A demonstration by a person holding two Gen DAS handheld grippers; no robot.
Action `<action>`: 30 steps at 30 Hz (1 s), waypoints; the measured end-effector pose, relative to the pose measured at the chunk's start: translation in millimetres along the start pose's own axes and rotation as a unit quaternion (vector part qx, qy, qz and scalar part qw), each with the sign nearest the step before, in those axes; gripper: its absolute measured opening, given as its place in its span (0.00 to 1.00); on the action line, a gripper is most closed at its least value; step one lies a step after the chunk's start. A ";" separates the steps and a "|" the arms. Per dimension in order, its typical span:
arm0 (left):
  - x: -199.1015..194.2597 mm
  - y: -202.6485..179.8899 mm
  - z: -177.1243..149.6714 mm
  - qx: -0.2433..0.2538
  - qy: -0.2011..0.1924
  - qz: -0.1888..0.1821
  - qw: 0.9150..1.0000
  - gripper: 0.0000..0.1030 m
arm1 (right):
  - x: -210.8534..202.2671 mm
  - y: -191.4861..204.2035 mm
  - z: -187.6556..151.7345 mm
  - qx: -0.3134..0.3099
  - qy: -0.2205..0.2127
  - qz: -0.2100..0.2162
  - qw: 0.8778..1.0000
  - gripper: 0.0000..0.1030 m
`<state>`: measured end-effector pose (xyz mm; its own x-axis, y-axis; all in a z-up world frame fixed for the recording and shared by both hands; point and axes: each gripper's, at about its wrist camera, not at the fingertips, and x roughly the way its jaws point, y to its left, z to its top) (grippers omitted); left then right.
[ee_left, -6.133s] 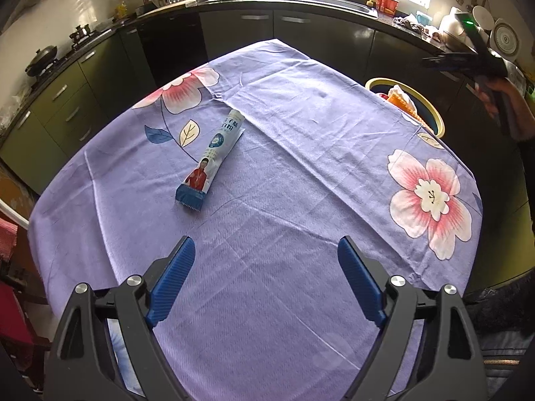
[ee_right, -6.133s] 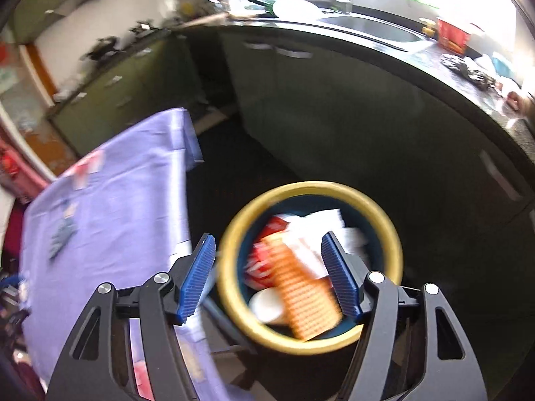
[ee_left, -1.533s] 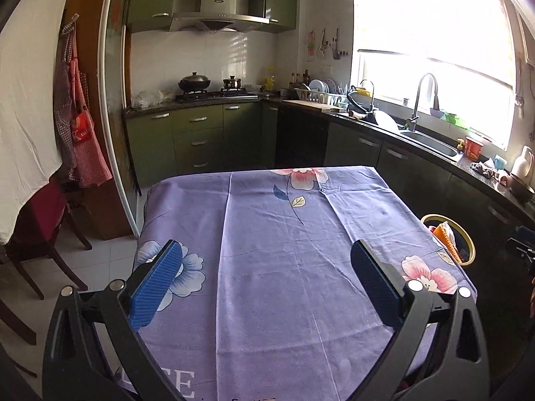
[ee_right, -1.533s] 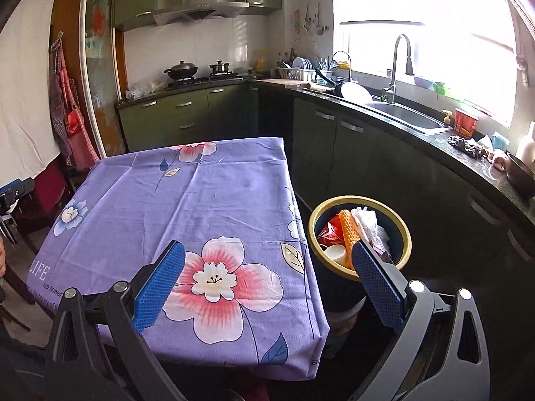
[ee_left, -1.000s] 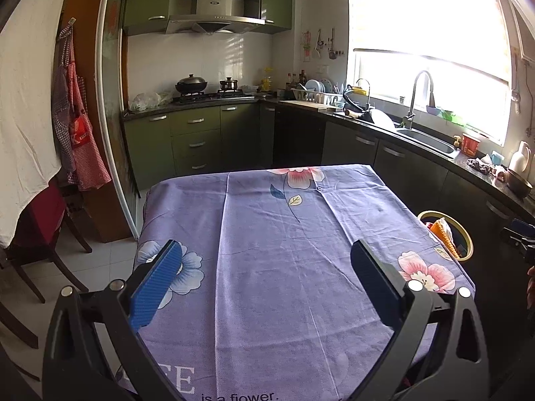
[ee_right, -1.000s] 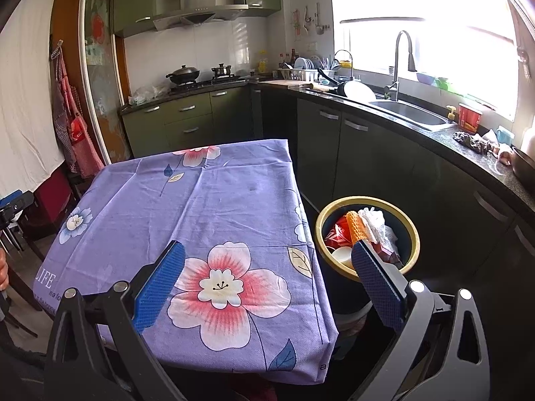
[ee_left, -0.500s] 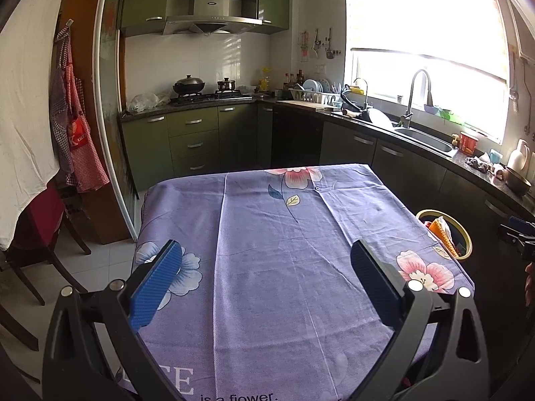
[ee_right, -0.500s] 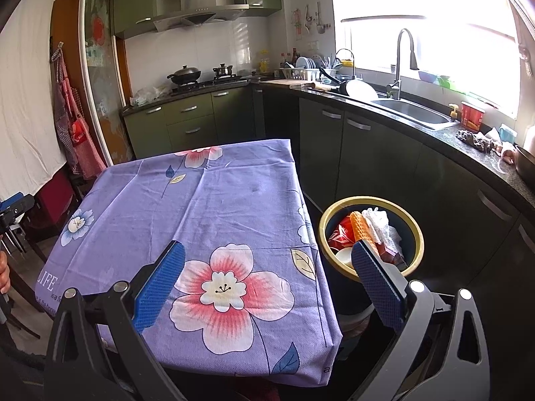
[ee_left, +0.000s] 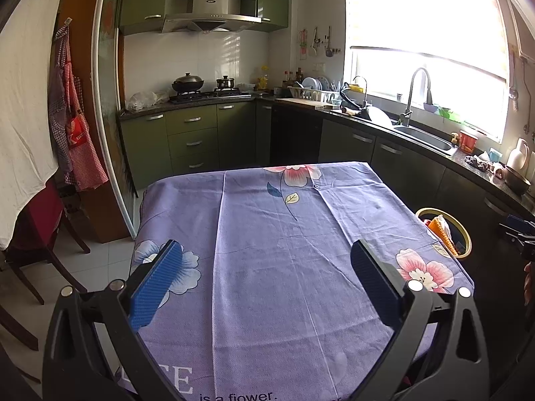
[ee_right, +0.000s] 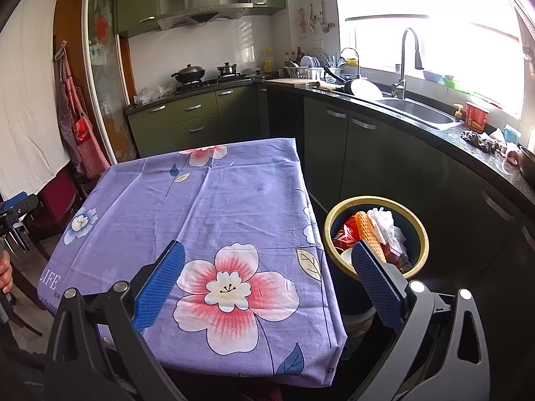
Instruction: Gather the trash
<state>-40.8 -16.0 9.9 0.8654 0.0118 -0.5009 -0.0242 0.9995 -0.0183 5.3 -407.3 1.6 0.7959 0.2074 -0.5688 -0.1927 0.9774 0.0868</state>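
Left wrist view: left gripper (ee_left: 265, 260) held above the near edge of the table, fingers spread wide, nothing between the blue pads (ee_left: 155, 284). Purple flowered tablecloth (ee_left: 284, 234) bare across the whole top. Trash bin (ee_left: 463, 234) with yellow rim on the floor just beside the table's right edge, partly hidden by the cloth; orange mesh piece (ee_left: 441, 230) sticking up inside. Part of the right gripper and a hand visible at the far right edge, too cropped to read. Stove with black pot (ee_left: 188, 83) on the far counter; sink (ee_left: 423, 137) under the window on the right.

Right wrist view: right gripper (ee_right: 267, 279) held over the table's near right corner, fingers spread wide, empty. Right pad (ee_right: 378, 287) overlapping the bin's near rim in the picture; contact cannot be told. Trash bin (ee_right: 334, 220) on the floor beside the table, between the table and the dark cabinets (ee_right: 378, 153). Inside: orange mesh piece (ee_right: 367, 230), crumpled white paper (ee_right: 384, 222), red packaging (ee_right: 346, 234), white cup (ee_right: 347, 255). Tablecloth (ee_right: 217, 207) bare. Hand (ee_right: 5, 275) on a gripper handle at the left edge.
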 end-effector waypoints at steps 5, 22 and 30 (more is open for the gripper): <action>1.6 -1.0 -1.4 0.001 0.002 -0.001 1.000 0.93 | 0.4 0.6 -0.2 0.000 0.000 0.000 1.000 0.95; 5.6 -3.0 -6.4 0.001 0.005 -0.004 1.000 0.93 | 0.7 -0.2 0.0 0.001 0.001 0.000 1.000 0.95; 5.4 -6.2 -9.4 0.002 0.007 -0.007 1.000 0.93 | 3.7 -0.5 -1.0 0.003 0.003 -0.002 1.000 0.95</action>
<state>-40.7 -22.4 -0.9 0.8588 -0.0024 -0.5123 -0.0104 0.9997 -0.0220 7.7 -407.0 -1.4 0.7929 0.2042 -0.5741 -0.1873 0.9782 0.0893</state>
